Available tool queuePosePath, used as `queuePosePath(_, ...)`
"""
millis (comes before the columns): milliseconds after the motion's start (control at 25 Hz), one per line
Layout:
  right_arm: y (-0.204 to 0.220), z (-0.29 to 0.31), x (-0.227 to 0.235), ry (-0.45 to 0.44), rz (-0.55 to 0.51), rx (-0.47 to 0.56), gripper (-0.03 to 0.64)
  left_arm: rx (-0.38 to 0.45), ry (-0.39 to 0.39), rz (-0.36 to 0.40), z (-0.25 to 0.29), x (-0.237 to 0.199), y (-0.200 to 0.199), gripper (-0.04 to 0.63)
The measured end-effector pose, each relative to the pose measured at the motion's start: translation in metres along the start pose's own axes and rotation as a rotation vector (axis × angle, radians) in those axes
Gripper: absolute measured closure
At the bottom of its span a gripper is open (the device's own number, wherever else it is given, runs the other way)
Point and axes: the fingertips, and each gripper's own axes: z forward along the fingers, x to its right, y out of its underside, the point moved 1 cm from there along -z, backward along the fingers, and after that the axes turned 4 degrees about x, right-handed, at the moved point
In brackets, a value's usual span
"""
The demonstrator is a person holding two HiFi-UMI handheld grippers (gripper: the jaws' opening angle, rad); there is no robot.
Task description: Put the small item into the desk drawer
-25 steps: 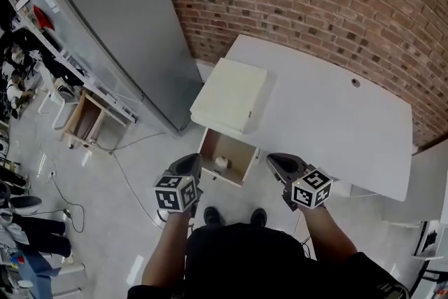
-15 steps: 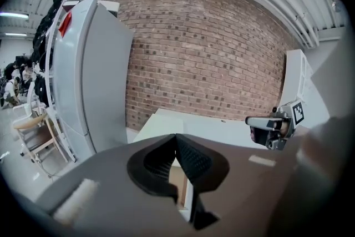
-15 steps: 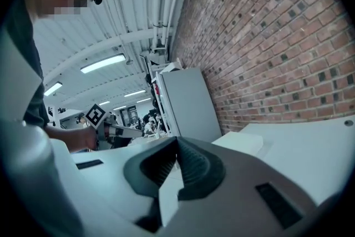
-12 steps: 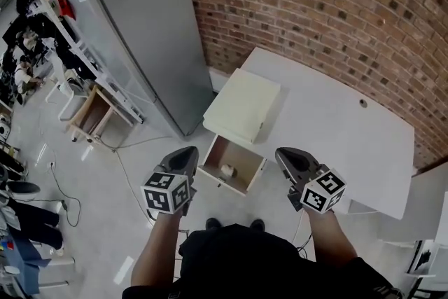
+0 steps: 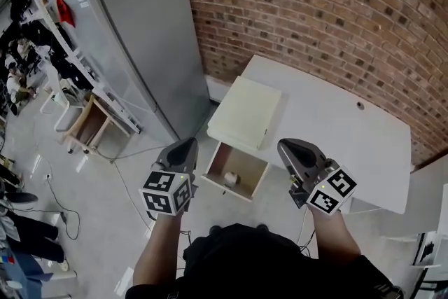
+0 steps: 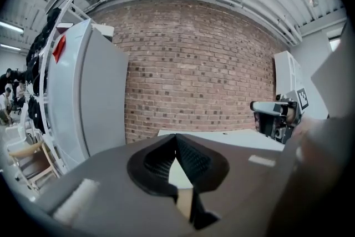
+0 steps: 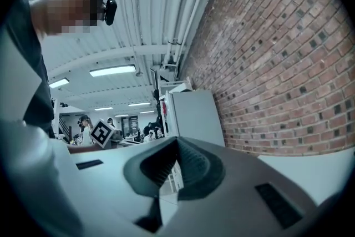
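Observation:
The small white item (image 5: 229, 178) lies inside the open wooden drawer (image 5: 250, 185) under the front of the white desk (image 5: 336, 129). My left gripper (image 5: 186, 145) hovers left of the drawer, well above it, its jaws together with nothing between them (image 6: 176, 137). My right gripper (image 5: 286, 145) hangs right of the drawer over the desk's edge, also shut and empty (image 7: 177, 140). Both point roughly level toward the brick wall (image 5: 329, 10). From each gripper view I see the other gripper: the right one (image 6: 275, 116) and the left one's marker cube (image 7: 101, 132).
A cream cabinet top (image 5: 245, 112) sits just behind the drawer. A tall grey cabinet (image 5: 133, 31) stands to the left, with a small wooden crate (image 5: 87, 119) and cables (image 5: 56, 189) on the floor. Other people are at the far left. The person's shoes are hidden below the body.
Both grippers have risen and now stand higher above the drawer, wider apart in the head view. The drawer stays open with the white item inside.

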Motion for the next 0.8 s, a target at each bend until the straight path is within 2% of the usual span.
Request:
queuePosePath(160, -0.014, 0.005, -0.004, -0.002, -0.02, 0.033, 0.604, 0.062, -0.008, 0.022, -0.001, -0.006, -0.022, 0.583)
queuePosePath(280, -0.012, 0.007, -0.003, 0.009, -0.049, 0.02, 0.604, 0.087, -0.019, 0.035, -0.001, -0.008, -0.025, 0.583)
queuePosePath(520, 0.004, 0.009, -0.002, 0.022, -0.056, -0.025, 0.604, 0.075, -0.016, -0.006, -0.002, -0.011, -0.009, 0.583)
queuePosePath(800, 0.01, 0.013, -0.007, -0.003, -0.059, -0.046, 0.604, 0.062, -0.024, -0.033, -0.002, -0.014, 0.0, 0.583)
